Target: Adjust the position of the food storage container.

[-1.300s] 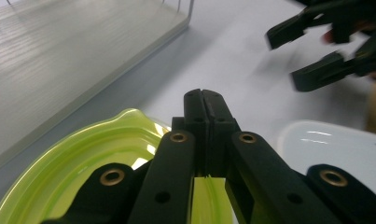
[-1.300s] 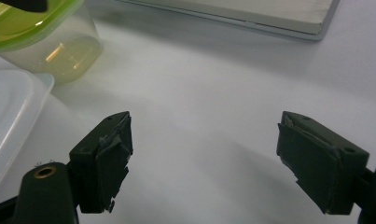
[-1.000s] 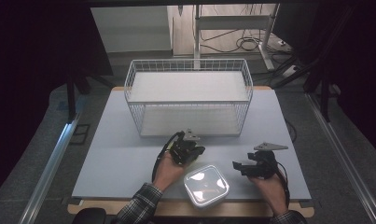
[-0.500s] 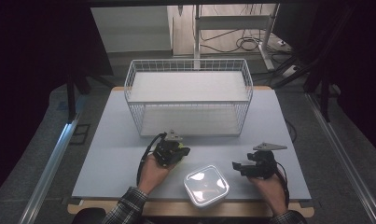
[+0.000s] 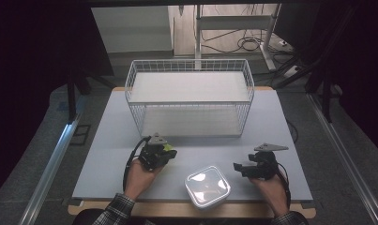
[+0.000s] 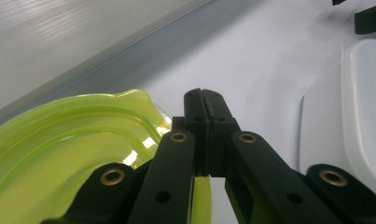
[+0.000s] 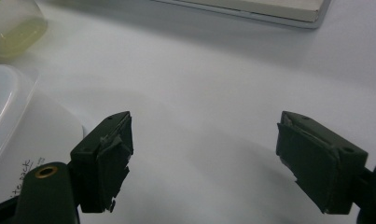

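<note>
A translucent yellow-green lid [image 6: 59, 149] is pinched by its rim in my left gripper [image 6: 205, 100], whose jaws are shut on it. From above, that gripper [image 5: 170, 152] hovers over the table left of centre, with a bit of the green lid [image 5: 168, 147] peeking out. Near the front edge sits a clear square container [image 5: 207, 186], between the two hands. My right gripper [image 5: 237, 167] rests just right of it, pointing at it. Its jaws [image 7: 204, 154] stand wide open around bare table, with the container [image 7: 8, 107] off to their left.
A white wire basket [image 5: 189, 96] stands across the back half of the pale table [image 5: 107, 140]. Dark floor, a metal rail and cables surround the table. Bare tabletop lies between the basket and the hands.
My left hand has carried the green lid leftward and slightly toward the person, away from the clear container. The right hand has stayed put.
</note>
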Available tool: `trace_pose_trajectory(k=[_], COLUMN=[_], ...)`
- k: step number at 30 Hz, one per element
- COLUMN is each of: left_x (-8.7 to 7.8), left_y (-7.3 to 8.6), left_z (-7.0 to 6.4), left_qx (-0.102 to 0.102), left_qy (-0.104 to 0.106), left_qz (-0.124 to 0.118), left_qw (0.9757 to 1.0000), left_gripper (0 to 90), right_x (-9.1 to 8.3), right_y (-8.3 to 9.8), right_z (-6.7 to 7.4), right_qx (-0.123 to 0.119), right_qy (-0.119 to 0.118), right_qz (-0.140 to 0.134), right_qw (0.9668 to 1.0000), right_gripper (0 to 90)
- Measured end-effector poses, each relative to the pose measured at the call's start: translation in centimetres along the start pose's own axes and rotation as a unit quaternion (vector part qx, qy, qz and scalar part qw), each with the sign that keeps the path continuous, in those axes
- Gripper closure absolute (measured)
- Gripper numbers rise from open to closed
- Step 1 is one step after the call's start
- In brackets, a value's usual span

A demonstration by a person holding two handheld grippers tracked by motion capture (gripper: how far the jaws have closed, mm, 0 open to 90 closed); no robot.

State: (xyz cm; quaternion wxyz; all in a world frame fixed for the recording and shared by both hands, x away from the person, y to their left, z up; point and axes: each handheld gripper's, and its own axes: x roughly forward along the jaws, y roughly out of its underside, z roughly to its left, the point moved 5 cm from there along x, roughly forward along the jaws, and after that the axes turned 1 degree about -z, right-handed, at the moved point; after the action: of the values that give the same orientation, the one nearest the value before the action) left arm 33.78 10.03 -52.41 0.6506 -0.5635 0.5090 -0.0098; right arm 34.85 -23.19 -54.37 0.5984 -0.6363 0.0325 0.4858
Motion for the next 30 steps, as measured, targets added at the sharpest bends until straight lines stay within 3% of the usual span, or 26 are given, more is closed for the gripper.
trace_pose_trajectory(k=[13, 20, 26, 28, 30], left_x=[-1.5, -2.9, -3.4, -3.3, -3.3], left_y=[1.1, 2.1, 2.6, 2.6, 2.5], left_z=[2.3, 4.1, 5.1, 4.8, 4.0], left_qx=[-0.026, -0.043, -0.056, -0.047, -0.031], left_qy=[-0.031, -0.060, -0.066, -0.075, -0.063], left_qz=[-0.013, -0.016, -0.025, -0.027, -0.039], left_qw=[0.9991, 0.9971, 0.9959, 0.9957, 0.9967], left_gripper=[90.0, 90.0, 90.0, 90.0, 89.9], right_x=[0.1, 0.1, 0.1, 0.1, 0.0], right_y=[0.0, 0.0, 0.0, 0.0, -0.1], right_z=[0.1, 0.1, 0.3, 0.3, 0.5], right_qx=[-0.002, -0.001, -0.006, -0.006, -0.008], right_qy=[-0.001, -0.002, -0.003, -0.004, -0.009], right_qz=[0.002, 0.001, 0.001, 0.001, 0.000], right_qw=[1.0000, 1.0000, 1.0000, 1.0000, 0.9999], right_gripper=[19.2, 19.4, 20.6, 21.2, 25.2])
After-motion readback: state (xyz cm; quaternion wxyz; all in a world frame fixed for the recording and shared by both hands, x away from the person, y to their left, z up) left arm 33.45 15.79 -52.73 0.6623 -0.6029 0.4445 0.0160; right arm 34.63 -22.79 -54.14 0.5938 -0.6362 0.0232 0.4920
